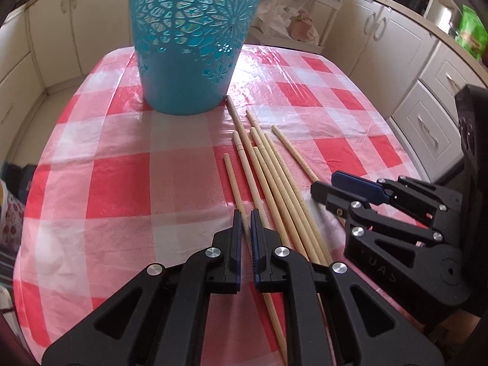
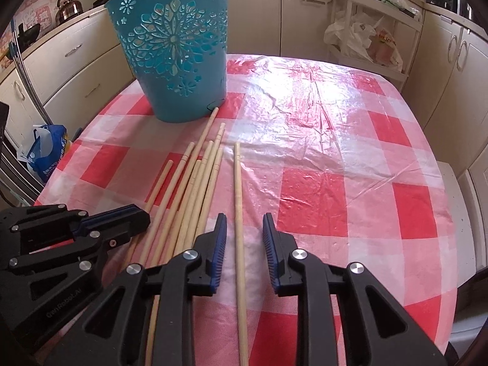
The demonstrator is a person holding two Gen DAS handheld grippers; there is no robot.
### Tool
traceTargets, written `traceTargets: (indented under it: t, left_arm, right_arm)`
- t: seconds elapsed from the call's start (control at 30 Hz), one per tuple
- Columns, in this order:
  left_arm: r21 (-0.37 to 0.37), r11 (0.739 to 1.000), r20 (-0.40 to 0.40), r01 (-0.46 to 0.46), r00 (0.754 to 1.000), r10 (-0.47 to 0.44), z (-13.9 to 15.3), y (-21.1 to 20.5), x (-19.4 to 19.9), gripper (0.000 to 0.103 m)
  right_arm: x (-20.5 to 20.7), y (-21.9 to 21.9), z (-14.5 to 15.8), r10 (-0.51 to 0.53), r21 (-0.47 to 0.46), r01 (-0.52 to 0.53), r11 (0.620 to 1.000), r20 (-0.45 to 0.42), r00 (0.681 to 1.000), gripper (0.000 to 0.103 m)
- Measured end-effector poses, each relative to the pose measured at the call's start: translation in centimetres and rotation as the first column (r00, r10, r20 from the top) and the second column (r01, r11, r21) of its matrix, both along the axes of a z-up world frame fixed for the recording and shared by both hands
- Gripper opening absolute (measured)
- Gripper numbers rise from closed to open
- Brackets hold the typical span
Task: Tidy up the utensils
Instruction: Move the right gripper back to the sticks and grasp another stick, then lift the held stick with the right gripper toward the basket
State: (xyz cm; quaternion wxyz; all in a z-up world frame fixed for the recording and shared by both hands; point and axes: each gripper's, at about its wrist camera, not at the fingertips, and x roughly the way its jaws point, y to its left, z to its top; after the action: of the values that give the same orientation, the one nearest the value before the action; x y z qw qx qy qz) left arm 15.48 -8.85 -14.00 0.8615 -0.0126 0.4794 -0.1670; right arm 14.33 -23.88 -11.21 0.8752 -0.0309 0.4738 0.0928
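Several wooden chopsticks [image 1: 274, 177] lie side by side on the red-and-white checked tablecloth [image 1: 122, 183], their far ends toward a teal cut-out basket [image 1: 189, 45] standing upright. My left gripper [image 1: 245, 216] is shut on the leftmost chopstick [image 1: 231, 180], which runs between its pads. In the right wrist view my right gripper [image 2: 244, 218] is open and straddles a lone chopstick [image 2: 238, 183] lying on the cloth, with neither pad touching it. The bundle [image 2: 195, 183] and the basket [image 2: 180, 55] lie to its left, beside the left gripper [image 2: 140, 216]. In the left wrist view the right gripper [image 1: 326, 183] is low at the right.
Cream kitchen cabinets [image 2: 305, 9] ring the table. A white trolley with plastic bags [image 2: 366, 39] stands behind the far edge. A kettle [image 2: 68, 7] sits on the left counter and a blue bag [image 2: 45, 149] on the floor. The cloth's right half [image 2: 335, 152] holds nothing.
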Motion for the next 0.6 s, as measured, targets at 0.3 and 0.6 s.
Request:
traceTargets:
  t: [0.3,0.6]
  left_arm:
    - [-0.021,1.0,-0.037,0.022,0.999,-0.023,0.1,3.9,2.1,0.004]
    - [-0.037,0.999,-0.052,0.014,0.999,-0.016,0.0,4.5,2.4,0.005]
  right_arm:
    - [-0.5,-1.1,0.4,-0.057,0.08,0.06,0.995,-0.036,0.998,0.012]
    - [1.8,1.2,0.0,0.051,-0.033,-0.052,0.998,-0.03,0.998,0.031]
